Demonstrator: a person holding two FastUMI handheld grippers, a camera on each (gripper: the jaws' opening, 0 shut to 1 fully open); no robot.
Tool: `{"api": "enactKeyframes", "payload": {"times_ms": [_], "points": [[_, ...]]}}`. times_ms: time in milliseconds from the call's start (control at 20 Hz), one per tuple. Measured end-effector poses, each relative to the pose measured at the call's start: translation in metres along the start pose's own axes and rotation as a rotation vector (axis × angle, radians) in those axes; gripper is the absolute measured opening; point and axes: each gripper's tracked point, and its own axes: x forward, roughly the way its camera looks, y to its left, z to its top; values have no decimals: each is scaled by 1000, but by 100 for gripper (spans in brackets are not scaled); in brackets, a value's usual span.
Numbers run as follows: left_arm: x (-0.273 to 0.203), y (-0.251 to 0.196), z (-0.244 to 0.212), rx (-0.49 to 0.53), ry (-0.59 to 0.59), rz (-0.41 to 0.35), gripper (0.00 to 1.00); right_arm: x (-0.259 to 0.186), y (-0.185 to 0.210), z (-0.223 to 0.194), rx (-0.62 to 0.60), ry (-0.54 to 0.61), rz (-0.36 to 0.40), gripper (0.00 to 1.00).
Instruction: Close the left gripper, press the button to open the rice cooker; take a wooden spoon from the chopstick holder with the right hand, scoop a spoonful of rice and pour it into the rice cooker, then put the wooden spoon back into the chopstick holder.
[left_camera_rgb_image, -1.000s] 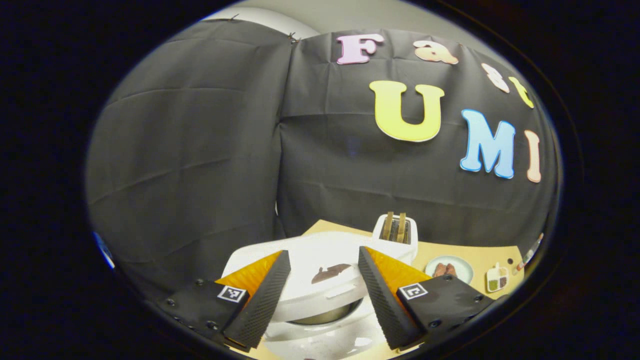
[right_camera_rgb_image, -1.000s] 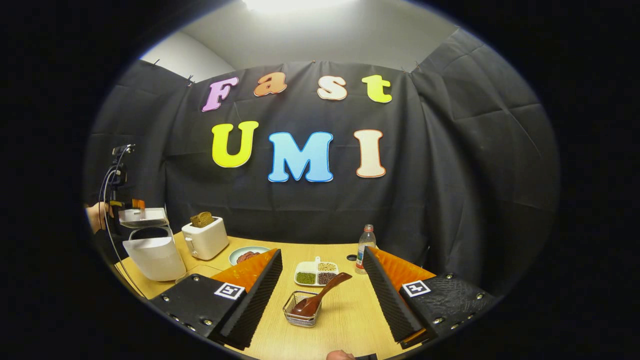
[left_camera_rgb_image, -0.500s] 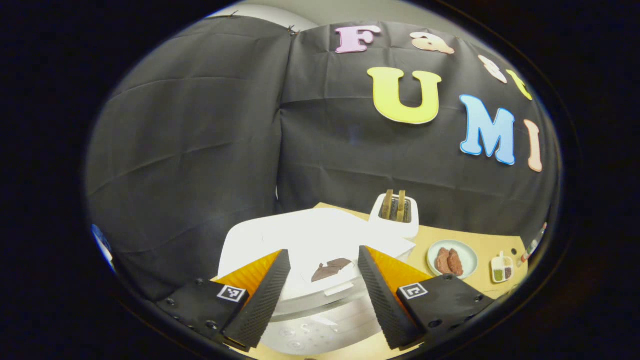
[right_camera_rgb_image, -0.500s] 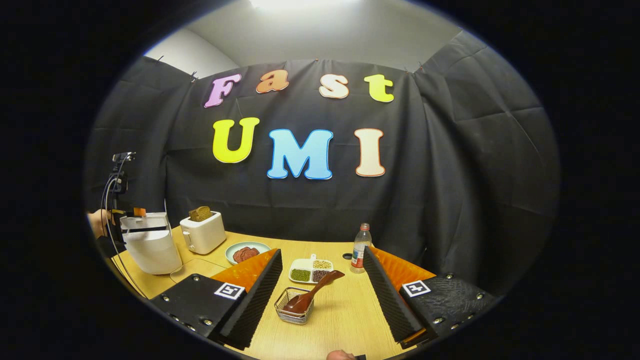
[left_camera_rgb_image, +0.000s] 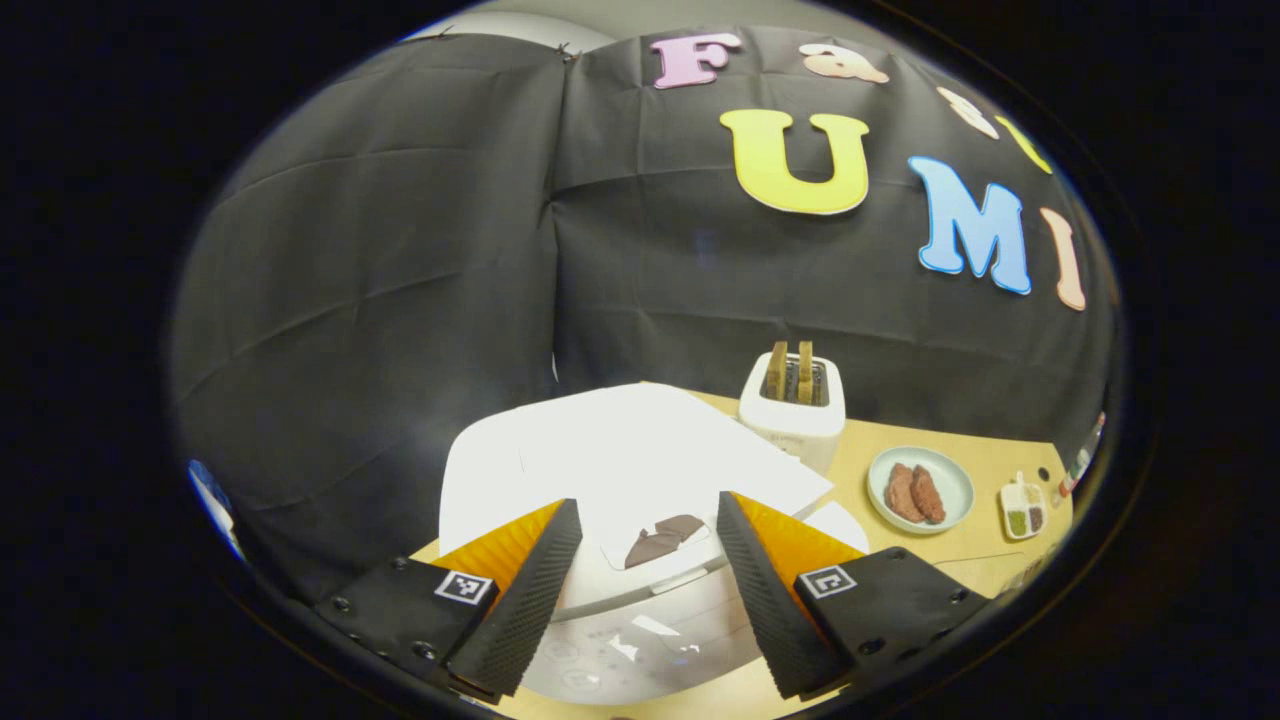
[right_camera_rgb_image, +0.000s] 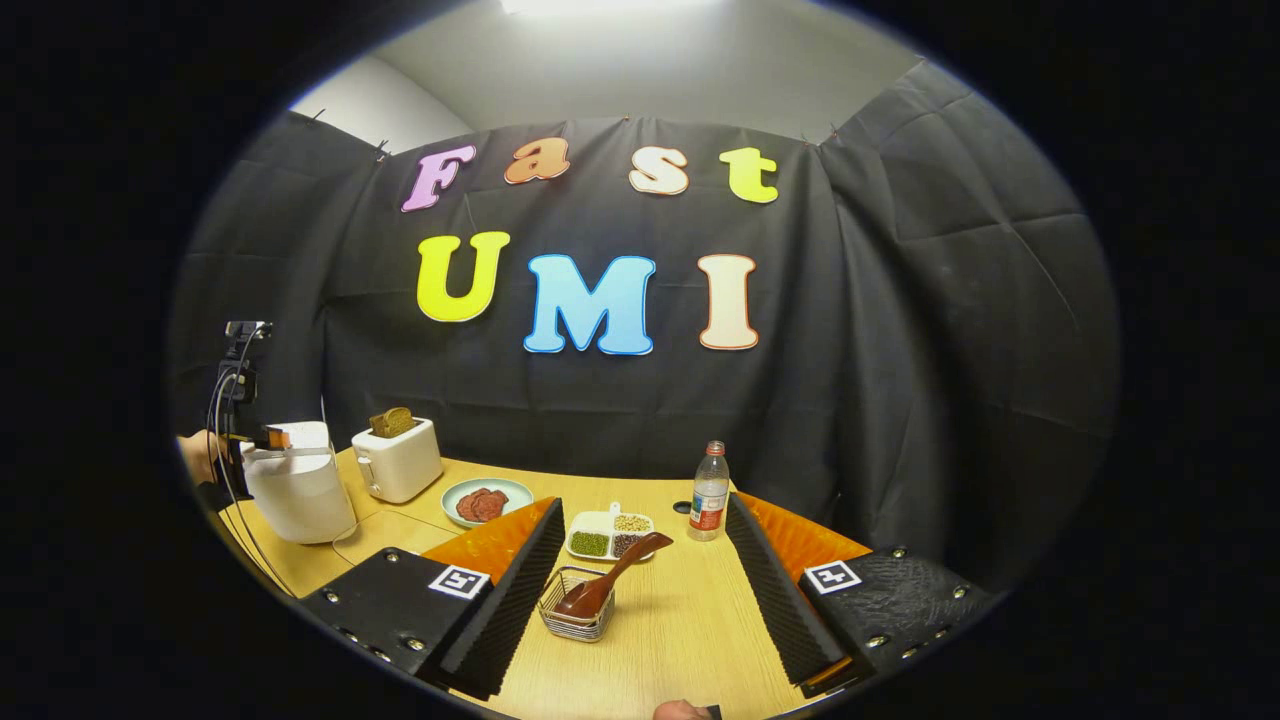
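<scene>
The white rice cooker (left_camera_rgb_image: 620, 450) sits right under my left gripper (left_camera_rgb_image: 640, 590), its lid down flat on the body and a brown mark (left_camera_rgb_image: 660, 538) on the lid's front. My left gripper is open, one finger on each side of that mark. In the right gripper view the cooker (right_camera_rgb_image: 295, 490) stands at the far left, with the left gripper (right_camera_rgb_image: 268, 438) on top of it. The wooden spoon (right_camera_rgb_image: 612, 575) leans in the wire chopstick holder (right_camera_rgb_image: 572, 612), just ahead of my open right gripper (right_camera_rgb_image: 640, 600). Behind the holder, a divided dish (right_camera_rgb_image: 606, 535) has grains in it.
A white toaster (right_camera_rgb_image: 397, 458) with bread, a plate (right_camera_rgb_image: 487, 500) of brown food and a plastic bottle (right_camera_rgb_image: 708, 492) stand along the back of the wooden table (right_camera_rgb_image: 680, 640). A hand (right_camera_rgb_image: 200, 455) and a cable are beside the cooker. The black cloth wall is close behind.
The cooker lid, ajar a second ago with the inner pot's rim showing, now lies shut on the body. My left gripper came down with it. My right gripper drifted slightly.
</scene>
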Motion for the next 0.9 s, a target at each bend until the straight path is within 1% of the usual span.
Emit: {"api": "enactKeyframes", "payload": {"times_ms": [50,250,300,350,400,500,550,600,650,900], "points": [[1,0,0,7,-5,1,95,-1,-1,1,0,-1,-3,99],[4,-2,-7,25,4,7,96,-2,-1,1,3,-2,-10,99],[3,-2,-8,27,6,8,92,-3,0,0,3,-2,-11,99],[4,-2,-9,29,10,8,92,-2,0,0,3,-2,-11,99],[4,-2,-12,31,18,10,96,-3,1,-1,4,-1,-11,99],[6,-1,-14,10,22,24,97,-3,2,-3,6,2,-10,99],[6,-1,-13,0,19,33,94,-3,3,-3,10,5,-7,99],[6,-1,-12,-8,15,41,95,-3,5,-5,14,6,-5,99],[7,-2,-12,2,17,45,98,-3,7,-5,21,5,-1,99],[-4,-2,-7,-12,-7,9,98,-4,19,6,23,-24,36,99]]}}
